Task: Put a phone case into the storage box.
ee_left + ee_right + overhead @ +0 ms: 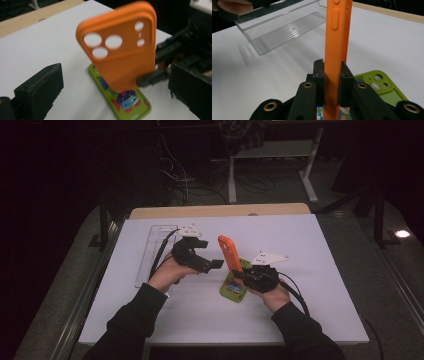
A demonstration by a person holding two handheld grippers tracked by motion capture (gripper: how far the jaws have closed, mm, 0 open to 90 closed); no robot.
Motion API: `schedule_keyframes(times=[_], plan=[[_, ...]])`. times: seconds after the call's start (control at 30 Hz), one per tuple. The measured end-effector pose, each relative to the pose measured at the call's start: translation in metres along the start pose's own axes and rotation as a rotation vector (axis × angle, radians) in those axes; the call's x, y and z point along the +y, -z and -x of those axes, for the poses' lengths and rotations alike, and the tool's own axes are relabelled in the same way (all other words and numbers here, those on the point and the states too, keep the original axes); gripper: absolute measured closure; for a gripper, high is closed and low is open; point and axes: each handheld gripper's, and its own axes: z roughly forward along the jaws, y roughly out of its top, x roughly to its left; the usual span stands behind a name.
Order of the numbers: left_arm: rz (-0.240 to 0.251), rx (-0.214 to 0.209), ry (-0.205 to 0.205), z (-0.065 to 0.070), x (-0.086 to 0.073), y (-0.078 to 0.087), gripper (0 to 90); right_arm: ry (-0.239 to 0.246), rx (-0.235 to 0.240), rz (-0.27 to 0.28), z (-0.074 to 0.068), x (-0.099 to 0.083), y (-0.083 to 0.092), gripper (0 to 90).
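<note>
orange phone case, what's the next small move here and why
Probably bring the left gripper in to close on the orange case's free upper end. The right gripper is shut on its lower edge, holding it upright over the green case, while the left jaws stand open, facing it and apart.

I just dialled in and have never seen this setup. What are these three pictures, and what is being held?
No robot arm here: a person holds a two-jaw gripper in each hand at a white table. The high view looks down from above; the other two views come from cameras riding on each gripper. The right gripper is shut on an orange phone case, held upright on its edge. The left gripper is open and faces the case without touching it. A green phone case lies flat beneath, and a clear plastic tray sits at the table's left.
</note>
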Motion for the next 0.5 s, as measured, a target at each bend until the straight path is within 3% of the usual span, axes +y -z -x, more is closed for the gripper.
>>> schedule_keyframes(times=[0.37,0.5], plan=[[0.019,-0.016,-0.004,0.004,0.003,-0.009,0.0,0.025,0.04,0.01,-0.014,0.003,-0.006,78.4],[0.04,-0.015,0.016,0.005,0.002,-0.01,0.0,0.025,0.054,0.005,-0.019,0.003,-0.01,78.4]])
